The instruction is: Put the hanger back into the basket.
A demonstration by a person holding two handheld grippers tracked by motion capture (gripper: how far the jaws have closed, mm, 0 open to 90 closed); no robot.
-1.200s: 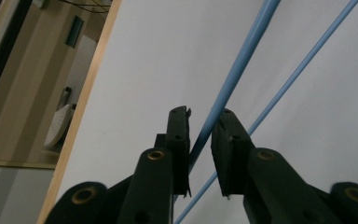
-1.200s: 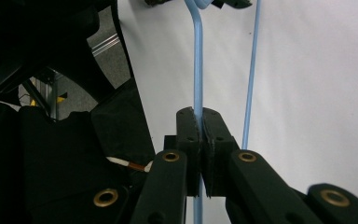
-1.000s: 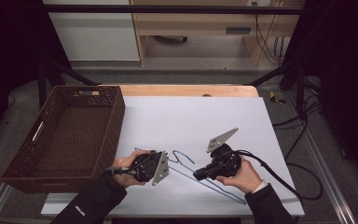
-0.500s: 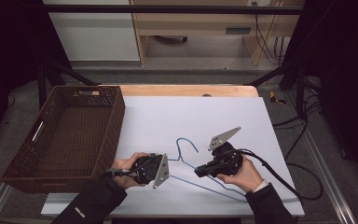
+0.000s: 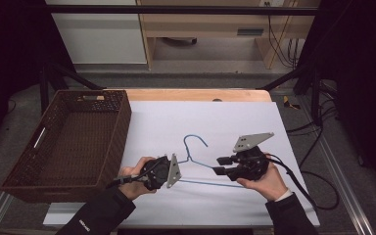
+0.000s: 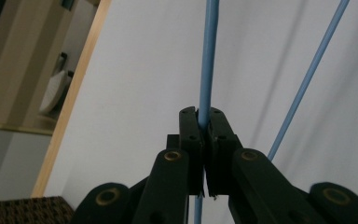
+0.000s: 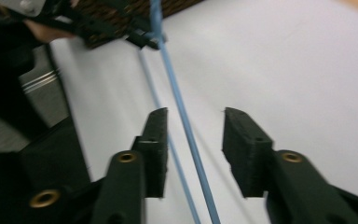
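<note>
Hanger (image 5: 196,161) of thin blue wire is lying near the front of the white table (image 5: 254,122), its left end pinched tight in the left gripper (image 6: 204,122). The right gripper (image 7: 193,140) is letting go, jaws just opening around the wire without pressing it.

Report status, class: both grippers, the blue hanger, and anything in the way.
Left gripper shut on blue hanger. Right gripper jaws just opened, hanger wire between them unpinched. Brown basket at left, apart from hanger.
</note>
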